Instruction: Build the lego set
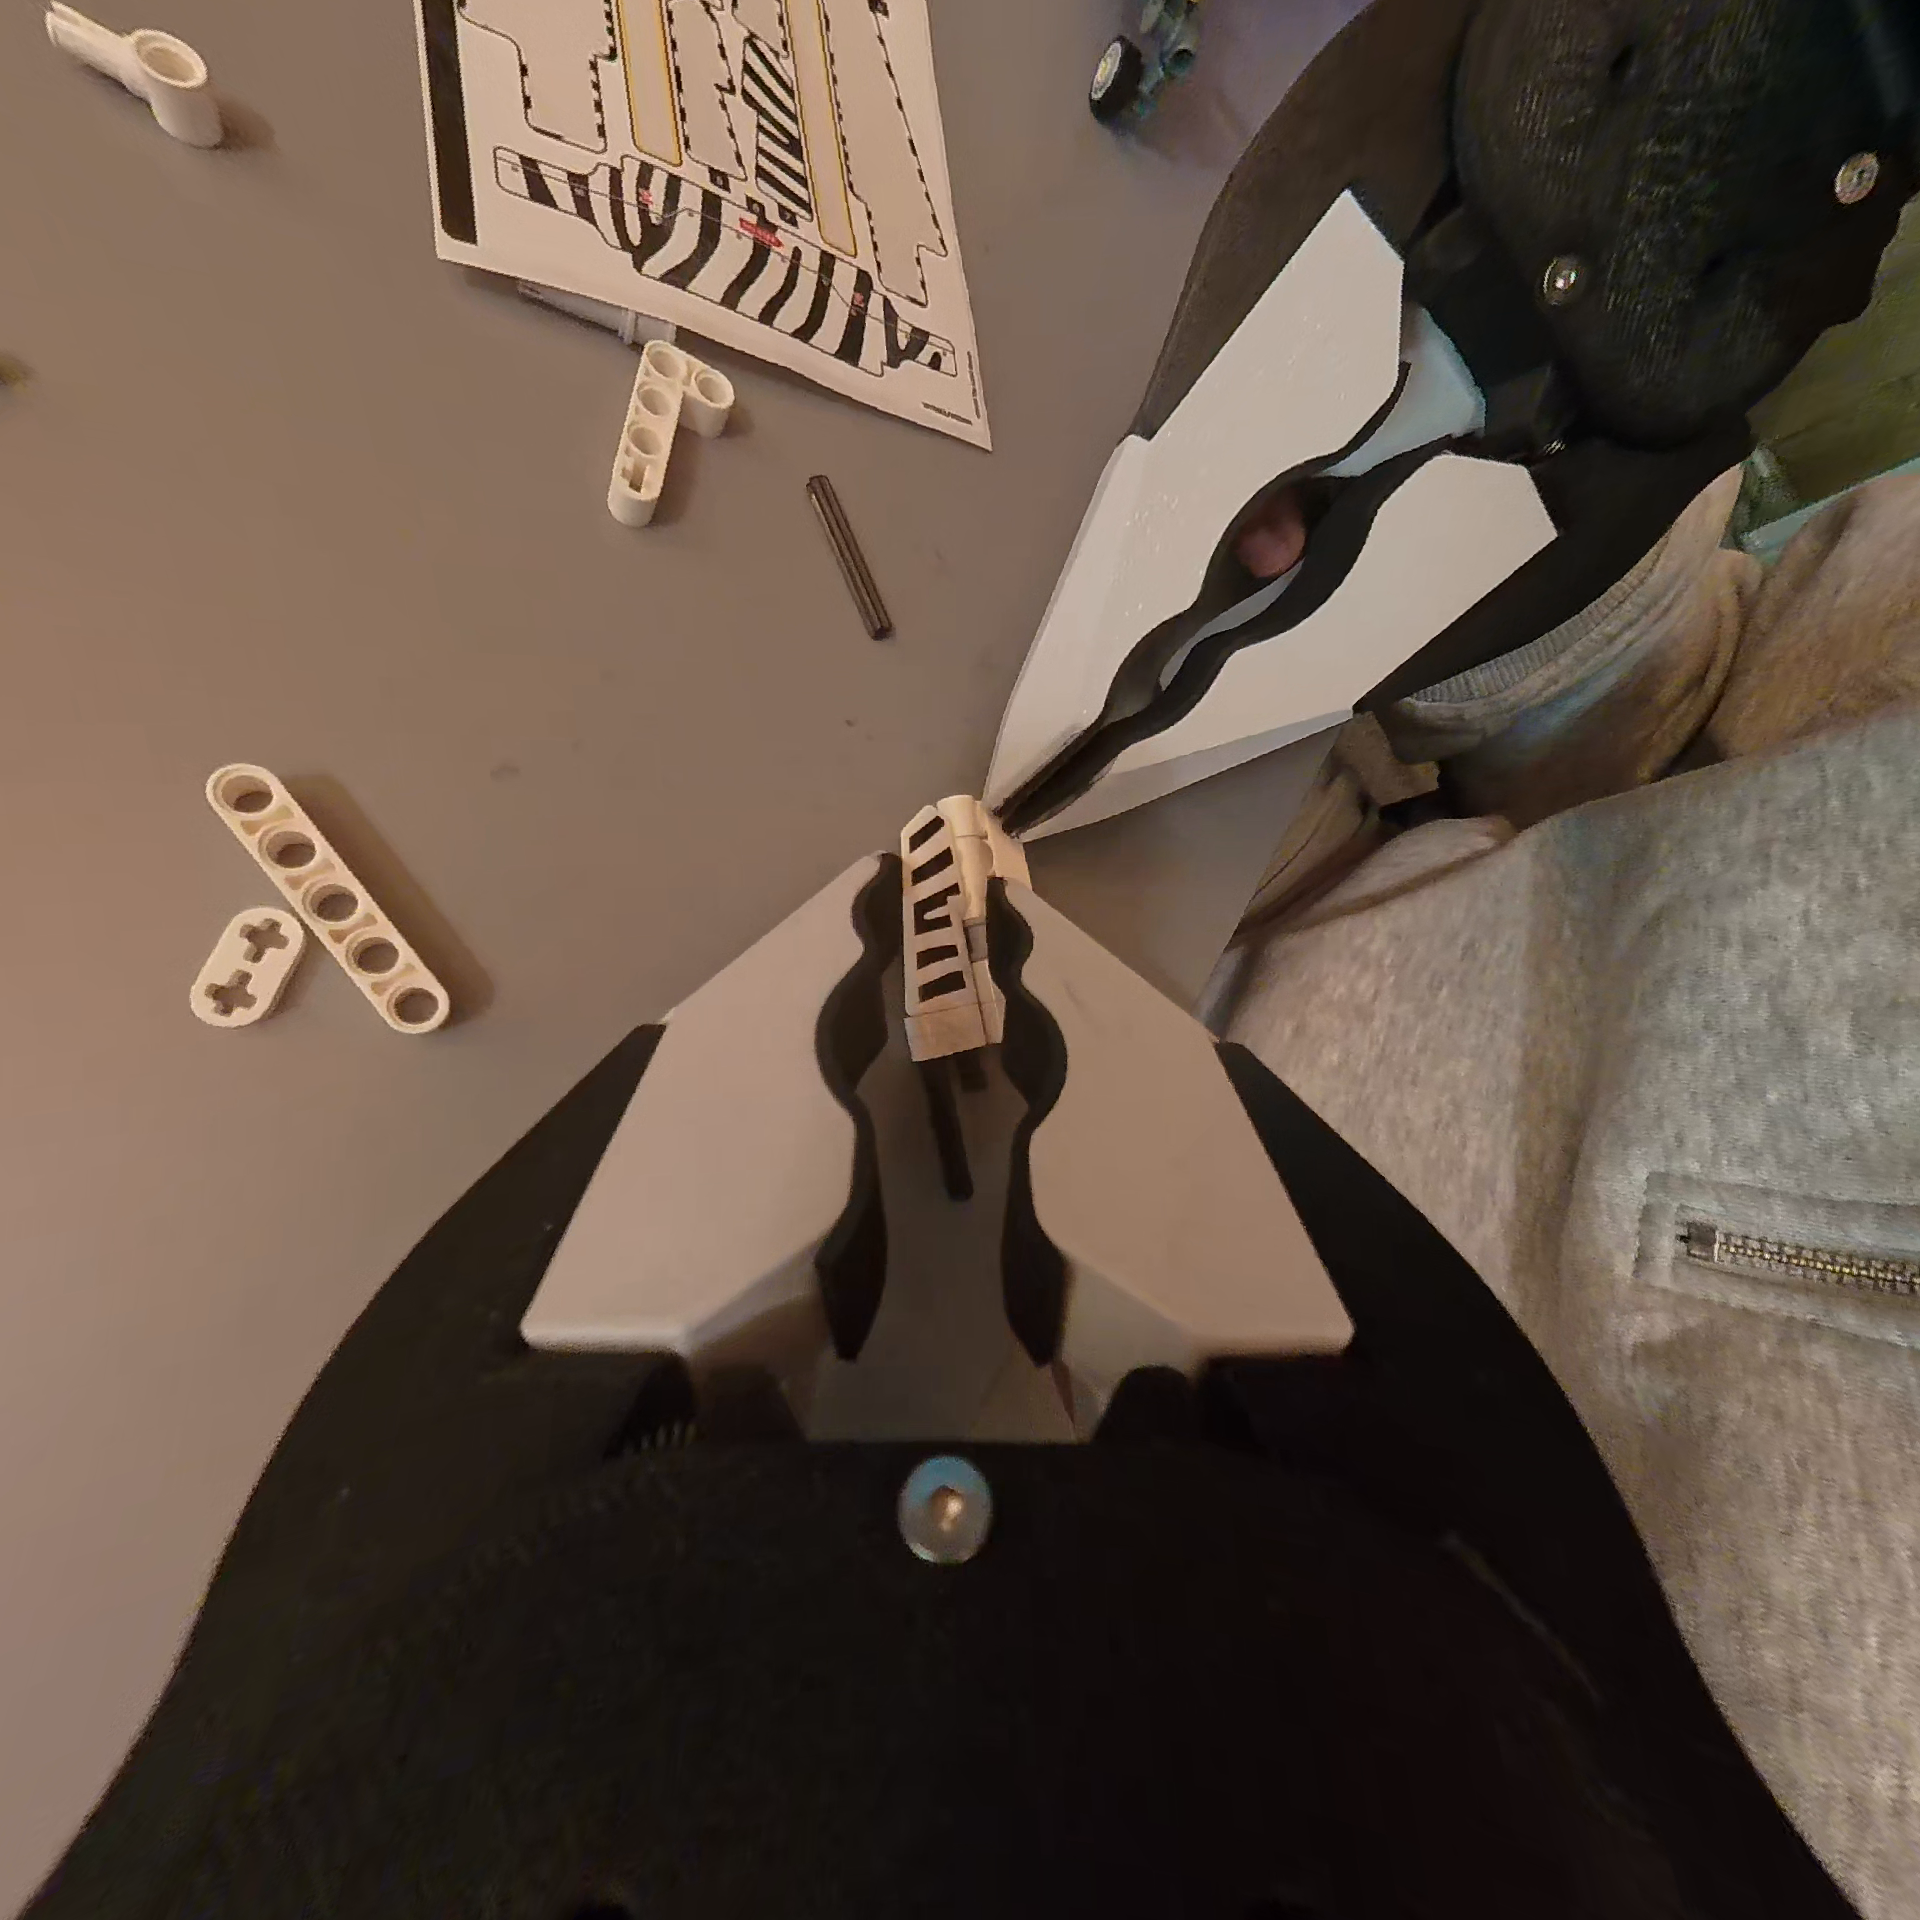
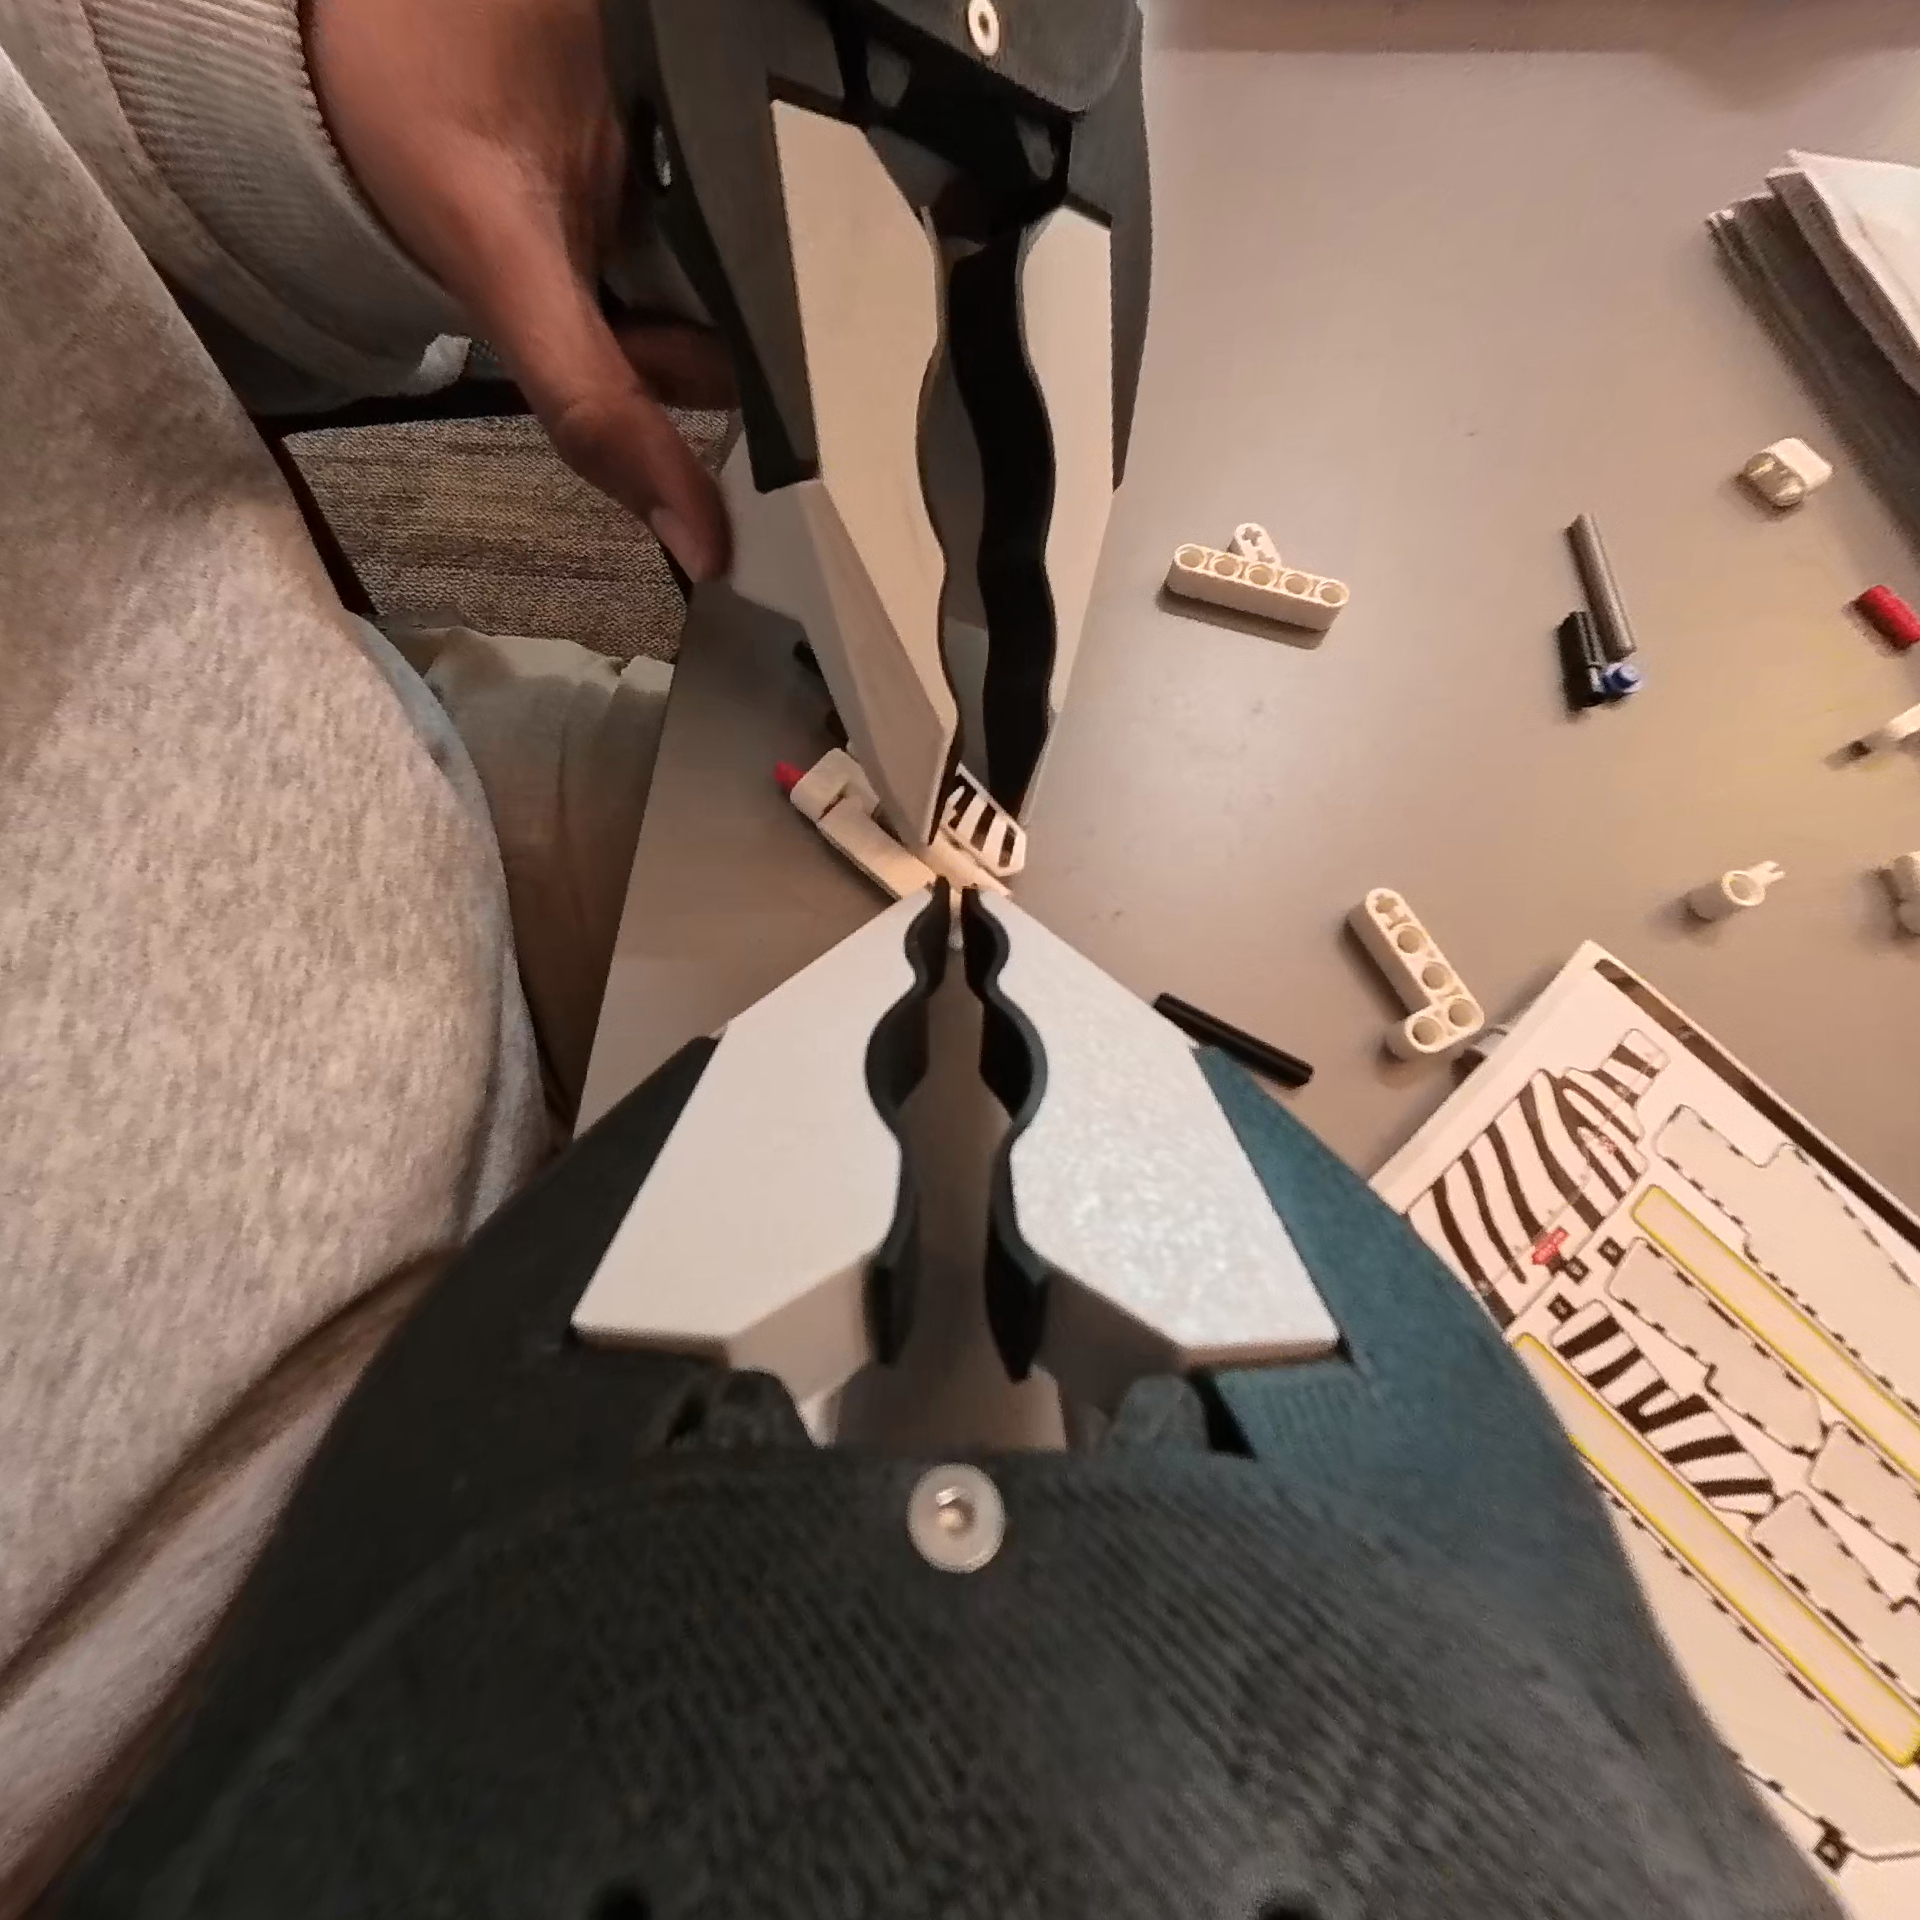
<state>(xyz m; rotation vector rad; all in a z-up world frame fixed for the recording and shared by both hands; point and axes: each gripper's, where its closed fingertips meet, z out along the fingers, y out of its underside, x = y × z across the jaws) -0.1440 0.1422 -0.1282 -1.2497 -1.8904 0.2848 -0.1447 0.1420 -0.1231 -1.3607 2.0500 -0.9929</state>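
Note:
A small white lego assembly with black stripes (image 1: 935,935) is held above the grey table (image 1: 468,644) near its edge. My left gripper (image 1: 951,883) is shut on it, with a black axle hanging down between the fingers. My right gripper (image 1: 1000,810) comes in from the upper right and is shut on the assembly's white far end. In the right wrist view my right gripper (image 2: 956,902) pinches that white end, and the left gripper (image 2: 968,821) comes down from above on the striped part (image 2: 987,829). A white arm with a red pin (image 2: 831,805) sticks out to the left.
A zebra-striped sticker sheet (image 1: 707,187) lies at the back. Loose white beams (image 1: 322,894), an L-shaped beam (image 1: 660,426), a black axle (image 1: 850,556) and a white connector (image 1: 145,78) lie on the table. A paper stack (image 2: 1829,281) sits far right. The person's grey clothing (image 1: 1558,1143) is beside the table edge. My left and right fingertips are right by each other. Left tips and right tips are each some 15 centimeters from the white connector (image 1: 145,78). It is also in sight in the right wrist view (image 2: 1733,882).

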